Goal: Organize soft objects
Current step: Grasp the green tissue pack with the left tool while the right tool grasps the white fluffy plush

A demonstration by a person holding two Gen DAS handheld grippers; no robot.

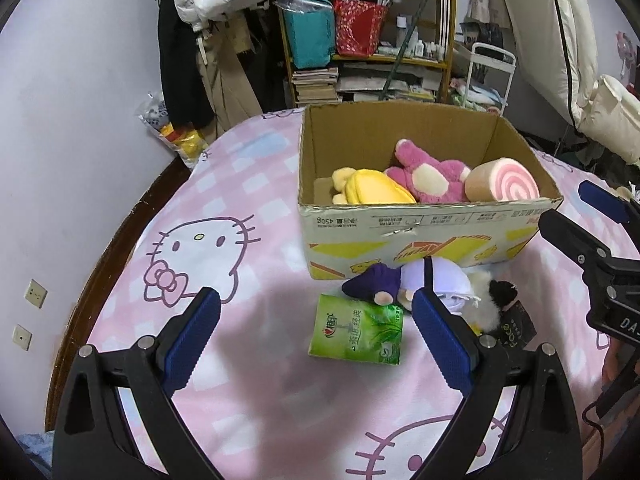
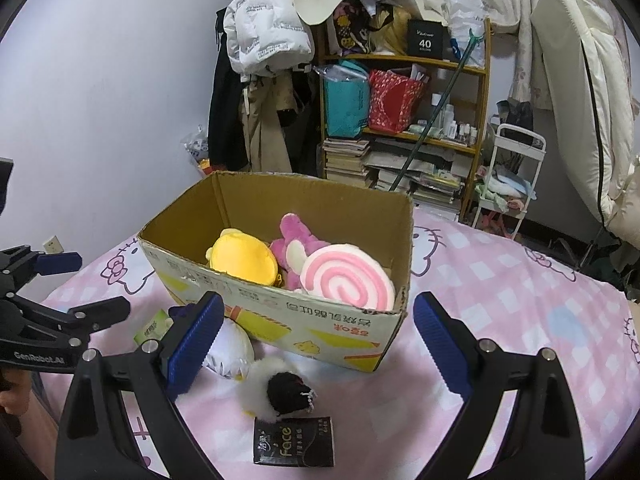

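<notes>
Left wrist view, left gripper (image 1: 316, 328) spread wide over green tissue pack (image 1: 358, 330), nothing held, right gripper (image 2: 318, 334) wide and empty, cardboard box (image 1: 420, 236) holding 3 plush toys, purple plush (image 1: 404, 278) just before box.

I am in a home bedroom: a bed (image 1: 248, 184) with pink cartoon-cat bedding lies under my grippers, coats (image 1: 208, 40) hang ahead to the left, and a cluttered shelf (image 1: 372, 60) with stacked books (image 1: 316, 86) stands beyond.
</notes>
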